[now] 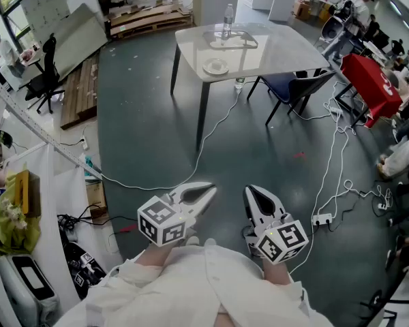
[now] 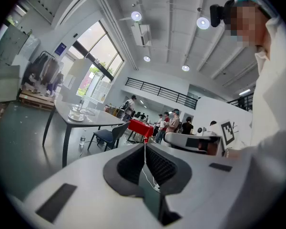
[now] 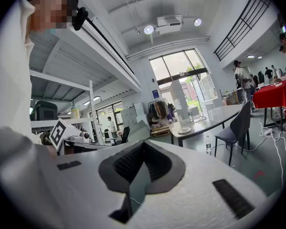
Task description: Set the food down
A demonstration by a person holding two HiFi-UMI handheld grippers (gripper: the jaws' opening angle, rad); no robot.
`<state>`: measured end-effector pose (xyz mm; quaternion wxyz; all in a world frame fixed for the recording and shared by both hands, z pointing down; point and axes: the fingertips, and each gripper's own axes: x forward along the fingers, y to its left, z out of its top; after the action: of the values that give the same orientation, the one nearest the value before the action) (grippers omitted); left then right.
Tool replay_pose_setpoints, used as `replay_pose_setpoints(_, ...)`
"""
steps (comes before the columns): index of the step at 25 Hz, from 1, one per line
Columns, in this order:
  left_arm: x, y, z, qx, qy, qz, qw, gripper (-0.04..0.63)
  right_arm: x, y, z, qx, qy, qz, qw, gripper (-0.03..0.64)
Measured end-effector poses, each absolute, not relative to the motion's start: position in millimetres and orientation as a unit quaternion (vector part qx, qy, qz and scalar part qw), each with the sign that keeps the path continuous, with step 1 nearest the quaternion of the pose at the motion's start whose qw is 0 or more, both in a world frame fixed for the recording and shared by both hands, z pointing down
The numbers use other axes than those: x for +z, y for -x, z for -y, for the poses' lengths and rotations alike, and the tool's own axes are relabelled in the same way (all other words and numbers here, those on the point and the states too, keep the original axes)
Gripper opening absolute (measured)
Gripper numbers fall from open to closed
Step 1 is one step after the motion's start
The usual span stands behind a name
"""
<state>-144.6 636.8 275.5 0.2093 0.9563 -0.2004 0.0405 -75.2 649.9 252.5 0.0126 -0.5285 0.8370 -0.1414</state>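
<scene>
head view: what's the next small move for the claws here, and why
Probably a step forward toward the table. The left claw and right claw are both shut with nothing between them, and the table with its plate stands well out of reach ahead. No food shows near the claws.

White grippers over a dark grey floor

The left gripper and right gripper are white with black-and-white square markers, and their jaws are lined in black ribbing. The counter has a pale glossy top on dark legs and carries a white plate. Beside it are a blue chair, a red cloth and a white cable. The person's clothing is white.
</scene>
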Motion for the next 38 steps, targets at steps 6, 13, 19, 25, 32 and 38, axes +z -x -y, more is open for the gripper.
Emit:
replay_pose_setpoints(6,273.0,144.6,-631.8,0.033,-0.952,0.212,0.219,0.023,245.3,58.4,-646.2,-0.135,0.542,-0.829,0.011,0.002)
replay_pose_setpoints(13,272.6,142.9,-633.3,0.034,-0.952,0.213,0.217,0.023,246.5,57.3,-647.7,-0.133,0.541,-0.831,0.001,0.002)
replay_pose_setpoints(19,267.0,127.1,-630.6,0.039,-0.958,0.201,0.201,0.023,239.4,58.3,-644.4,-0.109,0.537,-0.836,-0.008,0.003)
replay_pose_setpoints(25,267.5,110.5,-620.6,0.035,-0.958,0.204,0.196,0.023,245.7,50.8,-638.9,-0.115,0.529,-0.841,-0.009,0.003)
replay_pose_setpoints(32,284.6,86.5,-624.9,0.035,-0.951,0.21,0.223,0.023,271.6,25.0,-627.7,-0.18,0.545,-0.819,0.014,0.003)
replay_pose_setpoints(38,301.8,74.9,-608.9,0.049,-0.943,0.218,0.246,0.023,286.3,27.6,-615.1,-0.189,0.518,-0.834,-0.01,0.003)
